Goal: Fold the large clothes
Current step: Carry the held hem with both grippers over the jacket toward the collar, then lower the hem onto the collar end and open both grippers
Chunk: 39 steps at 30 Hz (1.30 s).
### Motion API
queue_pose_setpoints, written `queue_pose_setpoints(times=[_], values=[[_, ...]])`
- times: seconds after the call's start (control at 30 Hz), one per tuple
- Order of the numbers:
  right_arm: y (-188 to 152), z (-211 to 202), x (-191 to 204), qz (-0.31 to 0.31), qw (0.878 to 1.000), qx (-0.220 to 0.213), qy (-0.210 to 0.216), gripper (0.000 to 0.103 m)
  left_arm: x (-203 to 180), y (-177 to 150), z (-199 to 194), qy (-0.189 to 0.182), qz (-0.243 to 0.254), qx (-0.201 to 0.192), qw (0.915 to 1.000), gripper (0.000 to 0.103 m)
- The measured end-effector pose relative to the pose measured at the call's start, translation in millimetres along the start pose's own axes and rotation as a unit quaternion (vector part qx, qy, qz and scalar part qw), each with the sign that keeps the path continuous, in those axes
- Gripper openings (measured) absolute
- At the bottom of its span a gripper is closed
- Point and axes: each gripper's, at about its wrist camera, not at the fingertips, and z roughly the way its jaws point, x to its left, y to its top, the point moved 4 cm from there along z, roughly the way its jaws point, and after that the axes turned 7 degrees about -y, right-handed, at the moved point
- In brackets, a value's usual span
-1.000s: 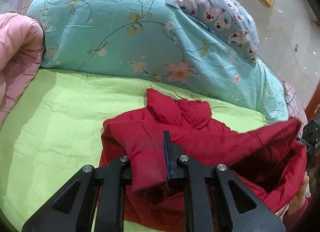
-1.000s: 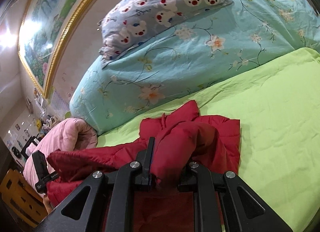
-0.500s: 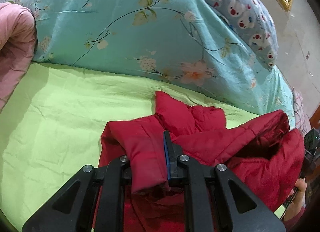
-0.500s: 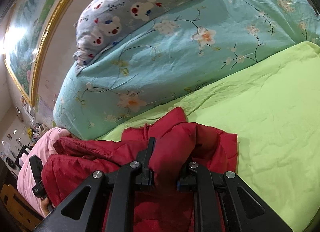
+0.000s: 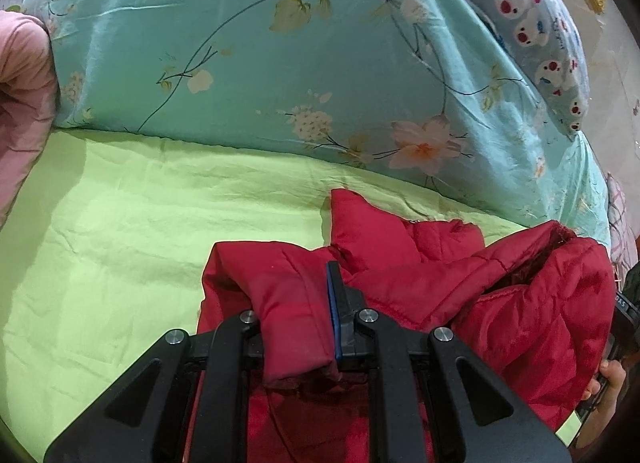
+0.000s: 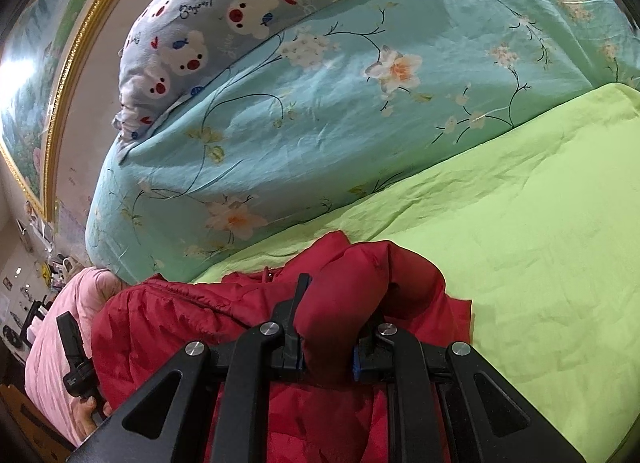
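The left gripper (image 5: pixel 298 319) has its fingers clamped on a thick fold of the red padded jacket (image 5: pixel 420 275), and the right gripper (image 6: pixel 328 327) is likewise closed on another bunched fold of it. The jacket lies crumpled on the lime-green bed sheet (image 5: pixel 140 223), stretched between the two grippers, just in front of a turquoise floral quilt (image 5: pixel 280 75) topped by a pig-print pillow (image 6: pixel 240 11).
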Motion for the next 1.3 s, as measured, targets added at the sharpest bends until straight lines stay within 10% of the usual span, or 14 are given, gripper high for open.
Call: queue_pose_setpoints(times=[1.3], values=[[13, 146, -26, 0.020, 0.995, 0.049, -0.079, 0.014, 42, 23, 136, 0.034, -0.044, 0.078, 0.9954, 0.017]])
